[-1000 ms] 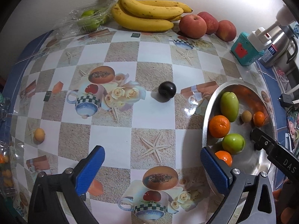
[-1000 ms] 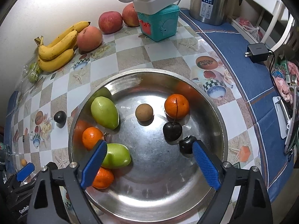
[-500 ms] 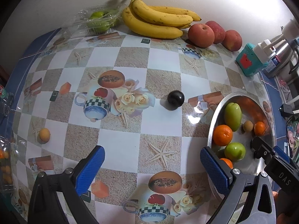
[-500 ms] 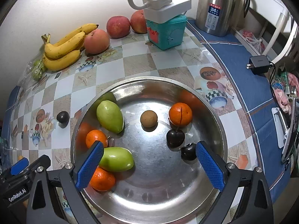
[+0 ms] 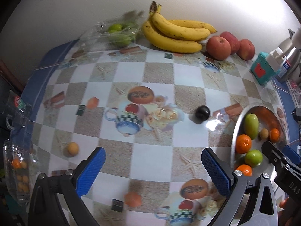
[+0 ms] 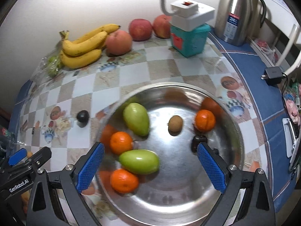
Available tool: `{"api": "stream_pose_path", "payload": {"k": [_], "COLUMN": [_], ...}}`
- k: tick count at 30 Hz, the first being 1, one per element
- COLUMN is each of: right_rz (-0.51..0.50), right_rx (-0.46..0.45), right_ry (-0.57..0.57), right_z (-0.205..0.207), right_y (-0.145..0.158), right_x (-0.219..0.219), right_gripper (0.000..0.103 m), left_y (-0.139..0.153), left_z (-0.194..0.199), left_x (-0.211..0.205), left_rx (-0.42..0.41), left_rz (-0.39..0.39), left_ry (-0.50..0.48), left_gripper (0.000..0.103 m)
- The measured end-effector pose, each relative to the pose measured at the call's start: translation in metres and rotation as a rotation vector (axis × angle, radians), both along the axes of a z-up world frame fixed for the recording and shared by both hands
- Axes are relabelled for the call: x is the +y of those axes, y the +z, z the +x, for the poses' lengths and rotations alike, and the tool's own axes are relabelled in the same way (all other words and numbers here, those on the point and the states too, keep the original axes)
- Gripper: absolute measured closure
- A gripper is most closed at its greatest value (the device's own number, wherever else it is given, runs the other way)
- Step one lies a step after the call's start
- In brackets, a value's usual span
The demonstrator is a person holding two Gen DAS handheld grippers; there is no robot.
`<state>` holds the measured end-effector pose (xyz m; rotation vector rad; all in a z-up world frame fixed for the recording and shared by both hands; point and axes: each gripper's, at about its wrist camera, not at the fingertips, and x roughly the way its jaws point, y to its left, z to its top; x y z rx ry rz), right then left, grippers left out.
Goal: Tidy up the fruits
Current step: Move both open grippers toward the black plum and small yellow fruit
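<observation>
Hovering over a checked tablecloth, I hold my right gripper (image 6: 149, 166) spread wide and empty above a steel bowl (image 6: 233, 116). Already in the bowl: three oranges (image 6: 121, 143), two green mangoes (image 6: 136, 118), a small brown fruit (image 6: 175, 123) and dark plums (image 6: 197, 142) beside my right finger. My left gripper (image 5: 153, 169) is also wide and empty. Still loose, I judge: one dark plum (image 5: 202, 112) left of the bowl, a small yellow fruit (image 5: 73, 148) at the near left, and bananas (image 5: 175, 33) and apples (image 5: 218, 47) along the far wall.
</observation>
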<state>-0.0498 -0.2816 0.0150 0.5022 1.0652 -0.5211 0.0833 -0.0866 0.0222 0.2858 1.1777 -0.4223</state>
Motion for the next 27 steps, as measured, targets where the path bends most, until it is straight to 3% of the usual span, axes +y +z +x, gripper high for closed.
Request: {"api": "stream_pose_path", "payload": {"k": [7, 14, 21, 27], "right_rz": [-0.014, -0.006, -0.025, -0.046], "right_rx": [-0.033, -0.042, -0.056, -0.054], "right_ry": [0.076, 0.146, 0.191, 0.209], "right_z": [0.024, 0.046, 0.070, 0.099], "right_y": [0.008, 0.008, 0.010, 0.007], "right_x": [0.026, 0.050, 0.069, 0.077], "right_gripper": [0.004, 0.004, 0.004, 0.004], "left_y": [0.002, -0.011, -0.027, -0.045], "left_z": [0.018, 0.036, 0.052, 0.062], "left_x": [0.032, 0.067, 0.098, 0.111], "left_rx": [-0.037, -0.067, -0.017, 0.017], "left_rz": [0.052, 0.152, 0.137, 0.166], "left_ry": [0.080, 0.182, 0.293, 0.346], "left_gripper": [0.000, 0.000, 0.001, 0.011]}}
